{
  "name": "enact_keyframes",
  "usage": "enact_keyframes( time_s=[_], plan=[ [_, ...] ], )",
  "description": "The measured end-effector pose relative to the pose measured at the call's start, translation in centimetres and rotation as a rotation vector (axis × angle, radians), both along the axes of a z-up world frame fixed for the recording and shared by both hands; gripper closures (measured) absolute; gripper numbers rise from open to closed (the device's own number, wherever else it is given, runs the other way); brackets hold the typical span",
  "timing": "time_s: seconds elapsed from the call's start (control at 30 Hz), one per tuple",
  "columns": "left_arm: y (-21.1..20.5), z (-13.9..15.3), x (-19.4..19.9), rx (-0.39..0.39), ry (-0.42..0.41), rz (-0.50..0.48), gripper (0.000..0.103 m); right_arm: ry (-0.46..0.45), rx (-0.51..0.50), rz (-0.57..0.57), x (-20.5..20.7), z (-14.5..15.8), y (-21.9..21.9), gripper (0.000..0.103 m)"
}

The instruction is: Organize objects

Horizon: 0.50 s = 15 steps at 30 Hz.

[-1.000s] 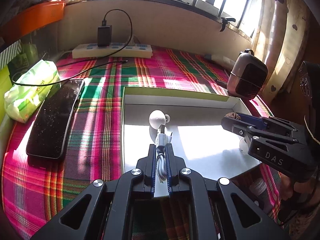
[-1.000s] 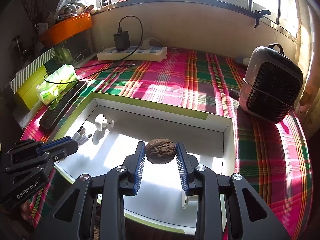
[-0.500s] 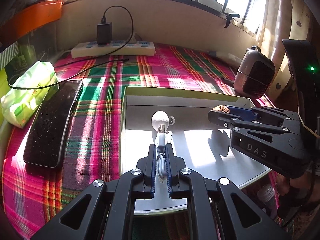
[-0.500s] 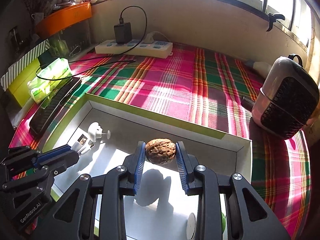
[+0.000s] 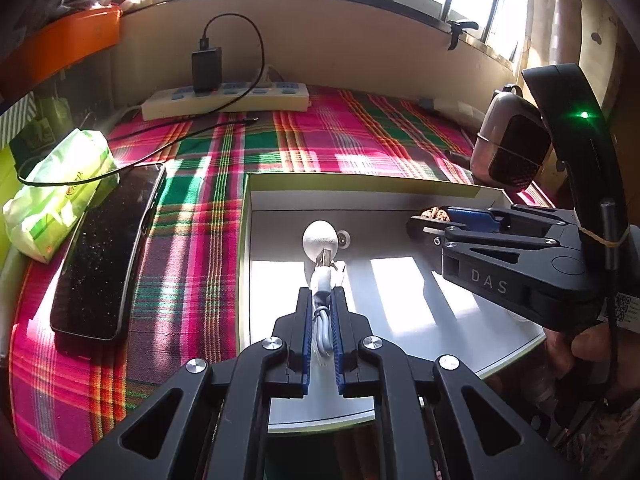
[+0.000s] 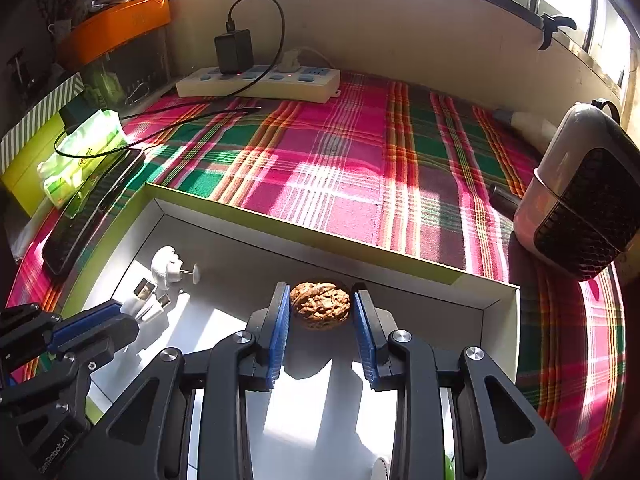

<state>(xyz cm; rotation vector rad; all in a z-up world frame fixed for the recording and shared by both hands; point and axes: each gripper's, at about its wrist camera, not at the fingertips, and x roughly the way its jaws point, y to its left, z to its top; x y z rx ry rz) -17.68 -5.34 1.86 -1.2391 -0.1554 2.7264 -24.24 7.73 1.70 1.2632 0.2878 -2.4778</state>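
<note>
A shallow white box (image 5: 360,179) with a green rim lies on the plaid cloth. My left gripper (image 5: 321,300) is shut on a bundled white USB cable (image 5: 322,280), low over the box's left part. The cable's plugs (image 6: 146,300) stick out past the fingers. Just beyond lies a small white round plug piece (image 5: 320,238), also seen in the right wrist view (image 6: 168,268). My right gripper (image 6: 320,312) is shut on a brown walnut (image 6: 320,306), close to the box's far wall (image 6: 320,236). In the left wrist view, this gripper (image 5: 436,220) reaches in from the right.
A black phone (image 5: 104,256) and a green tissue pack (image 5: 60,184) lie left of the box. A power strip (image 6: 260,80) with a black charger sits at the back wall. A small heater (image 6: 580,200) stands at the right. A hand (image 5: 592,344) holds the right gripper.
The right gripper has carried the walnut further into the box, toward its far wall and a little lower. The left gripper has stayed in place, shut on the cable.
</note>
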Motion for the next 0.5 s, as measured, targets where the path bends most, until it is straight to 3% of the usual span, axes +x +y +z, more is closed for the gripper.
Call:
enact_keyframes(
  time_s=[0.5],
  plan=[
    [0.14,-0.01,0.01,-0.002,-0.001,-0.001,0.094,-0.011,0.011,-0.001,-0.09,-0.22,-0.06,0.071]
  ],
)
